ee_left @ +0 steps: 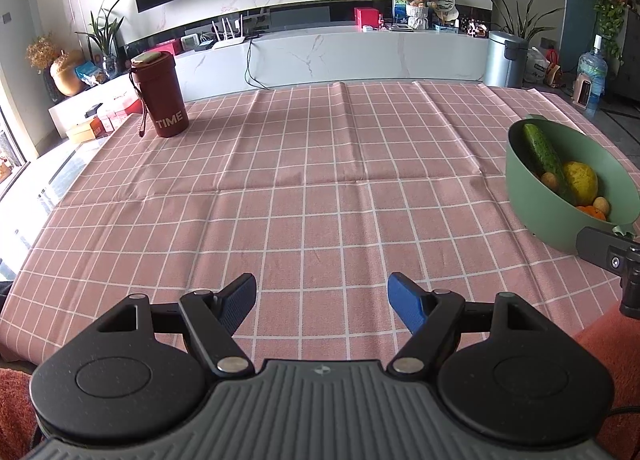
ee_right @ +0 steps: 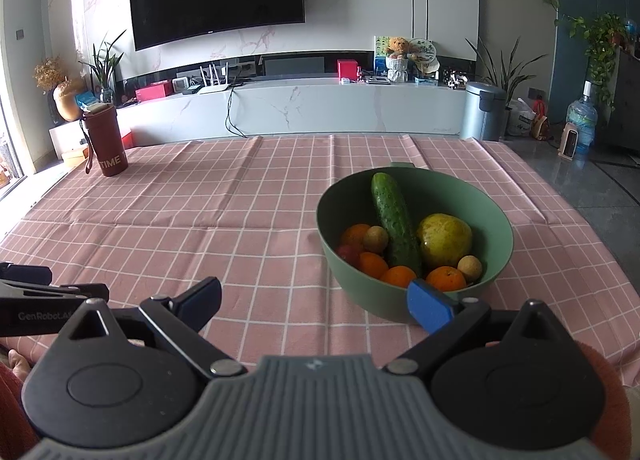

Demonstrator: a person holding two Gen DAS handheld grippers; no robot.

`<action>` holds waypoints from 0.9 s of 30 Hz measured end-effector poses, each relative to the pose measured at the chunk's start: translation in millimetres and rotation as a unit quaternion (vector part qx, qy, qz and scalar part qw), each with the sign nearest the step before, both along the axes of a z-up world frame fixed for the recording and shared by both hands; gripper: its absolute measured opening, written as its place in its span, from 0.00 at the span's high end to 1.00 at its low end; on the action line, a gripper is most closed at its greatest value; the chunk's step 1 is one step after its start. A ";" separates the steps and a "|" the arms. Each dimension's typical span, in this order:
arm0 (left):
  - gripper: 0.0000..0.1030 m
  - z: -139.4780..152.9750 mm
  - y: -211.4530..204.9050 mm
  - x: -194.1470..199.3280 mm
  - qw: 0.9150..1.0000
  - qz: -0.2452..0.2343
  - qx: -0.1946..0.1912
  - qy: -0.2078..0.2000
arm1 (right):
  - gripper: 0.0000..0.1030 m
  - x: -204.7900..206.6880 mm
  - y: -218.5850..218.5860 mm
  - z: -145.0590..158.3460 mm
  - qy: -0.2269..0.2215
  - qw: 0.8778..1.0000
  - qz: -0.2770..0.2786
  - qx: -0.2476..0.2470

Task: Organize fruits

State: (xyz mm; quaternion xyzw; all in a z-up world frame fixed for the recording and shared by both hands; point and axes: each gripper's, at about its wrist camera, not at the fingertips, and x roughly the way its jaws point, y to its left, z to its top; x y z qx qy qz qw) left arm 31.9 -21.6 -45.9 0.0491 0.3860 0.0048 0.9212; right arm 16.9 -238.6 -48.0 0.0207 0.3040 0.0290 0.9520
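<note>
Pink checked cloth covered the counter (ee_right: 240,228), bare across the whole middle of both views. On it the green bowl (ee_right: 496,244) stood at centre right of the right-wrist frame, just ahead of my right hand-held gripper (ee_right: 316,296), whose jaws were spread wide with nothing between them; its blue pad overlapped the bowl's near rim in the picture. My left hand-held gripper (ee_left: 322,302) was likewise wide apart and empty, and from it the bowl (ee_left: 532,196) lay well off at the right edge, so the right one was plainly nearer. The maroon cup (ee_right: 106,140) stood far away at upper left, out of the way. In the bowl the cucumber (ee_right: 394,220) ran lengthwise away from me, splitting the pear-like yellow fruit (ee_right: 444,240) from the oranges (ee_right: 446,278) and small brown fruits (ee_right: 376,239); I judged that it would crowd any reach.
</note>
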 end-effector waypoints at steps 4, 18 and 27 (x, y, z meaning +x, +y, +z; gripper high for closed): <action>0.15 0.9 0.4 -0.1 1.000 0.001 -0.001 -0.001 | 0.07 0.0 -0.1 0.0 0.000 1.000 0.000 0.000; 0.15 1.4 2.3 -0.1 1.000 0.003 -0.004 0.001 | 0.07 -0.2 -0.2 -0.2 0.001 1.000 0.001 -0.002; 0.15 1.8 2.3 -0.2 1.000 0.003 -0.004 0.002 | 0.07 -0.5 -0.5 -0.8 0.001 1.000 0.003 -0.002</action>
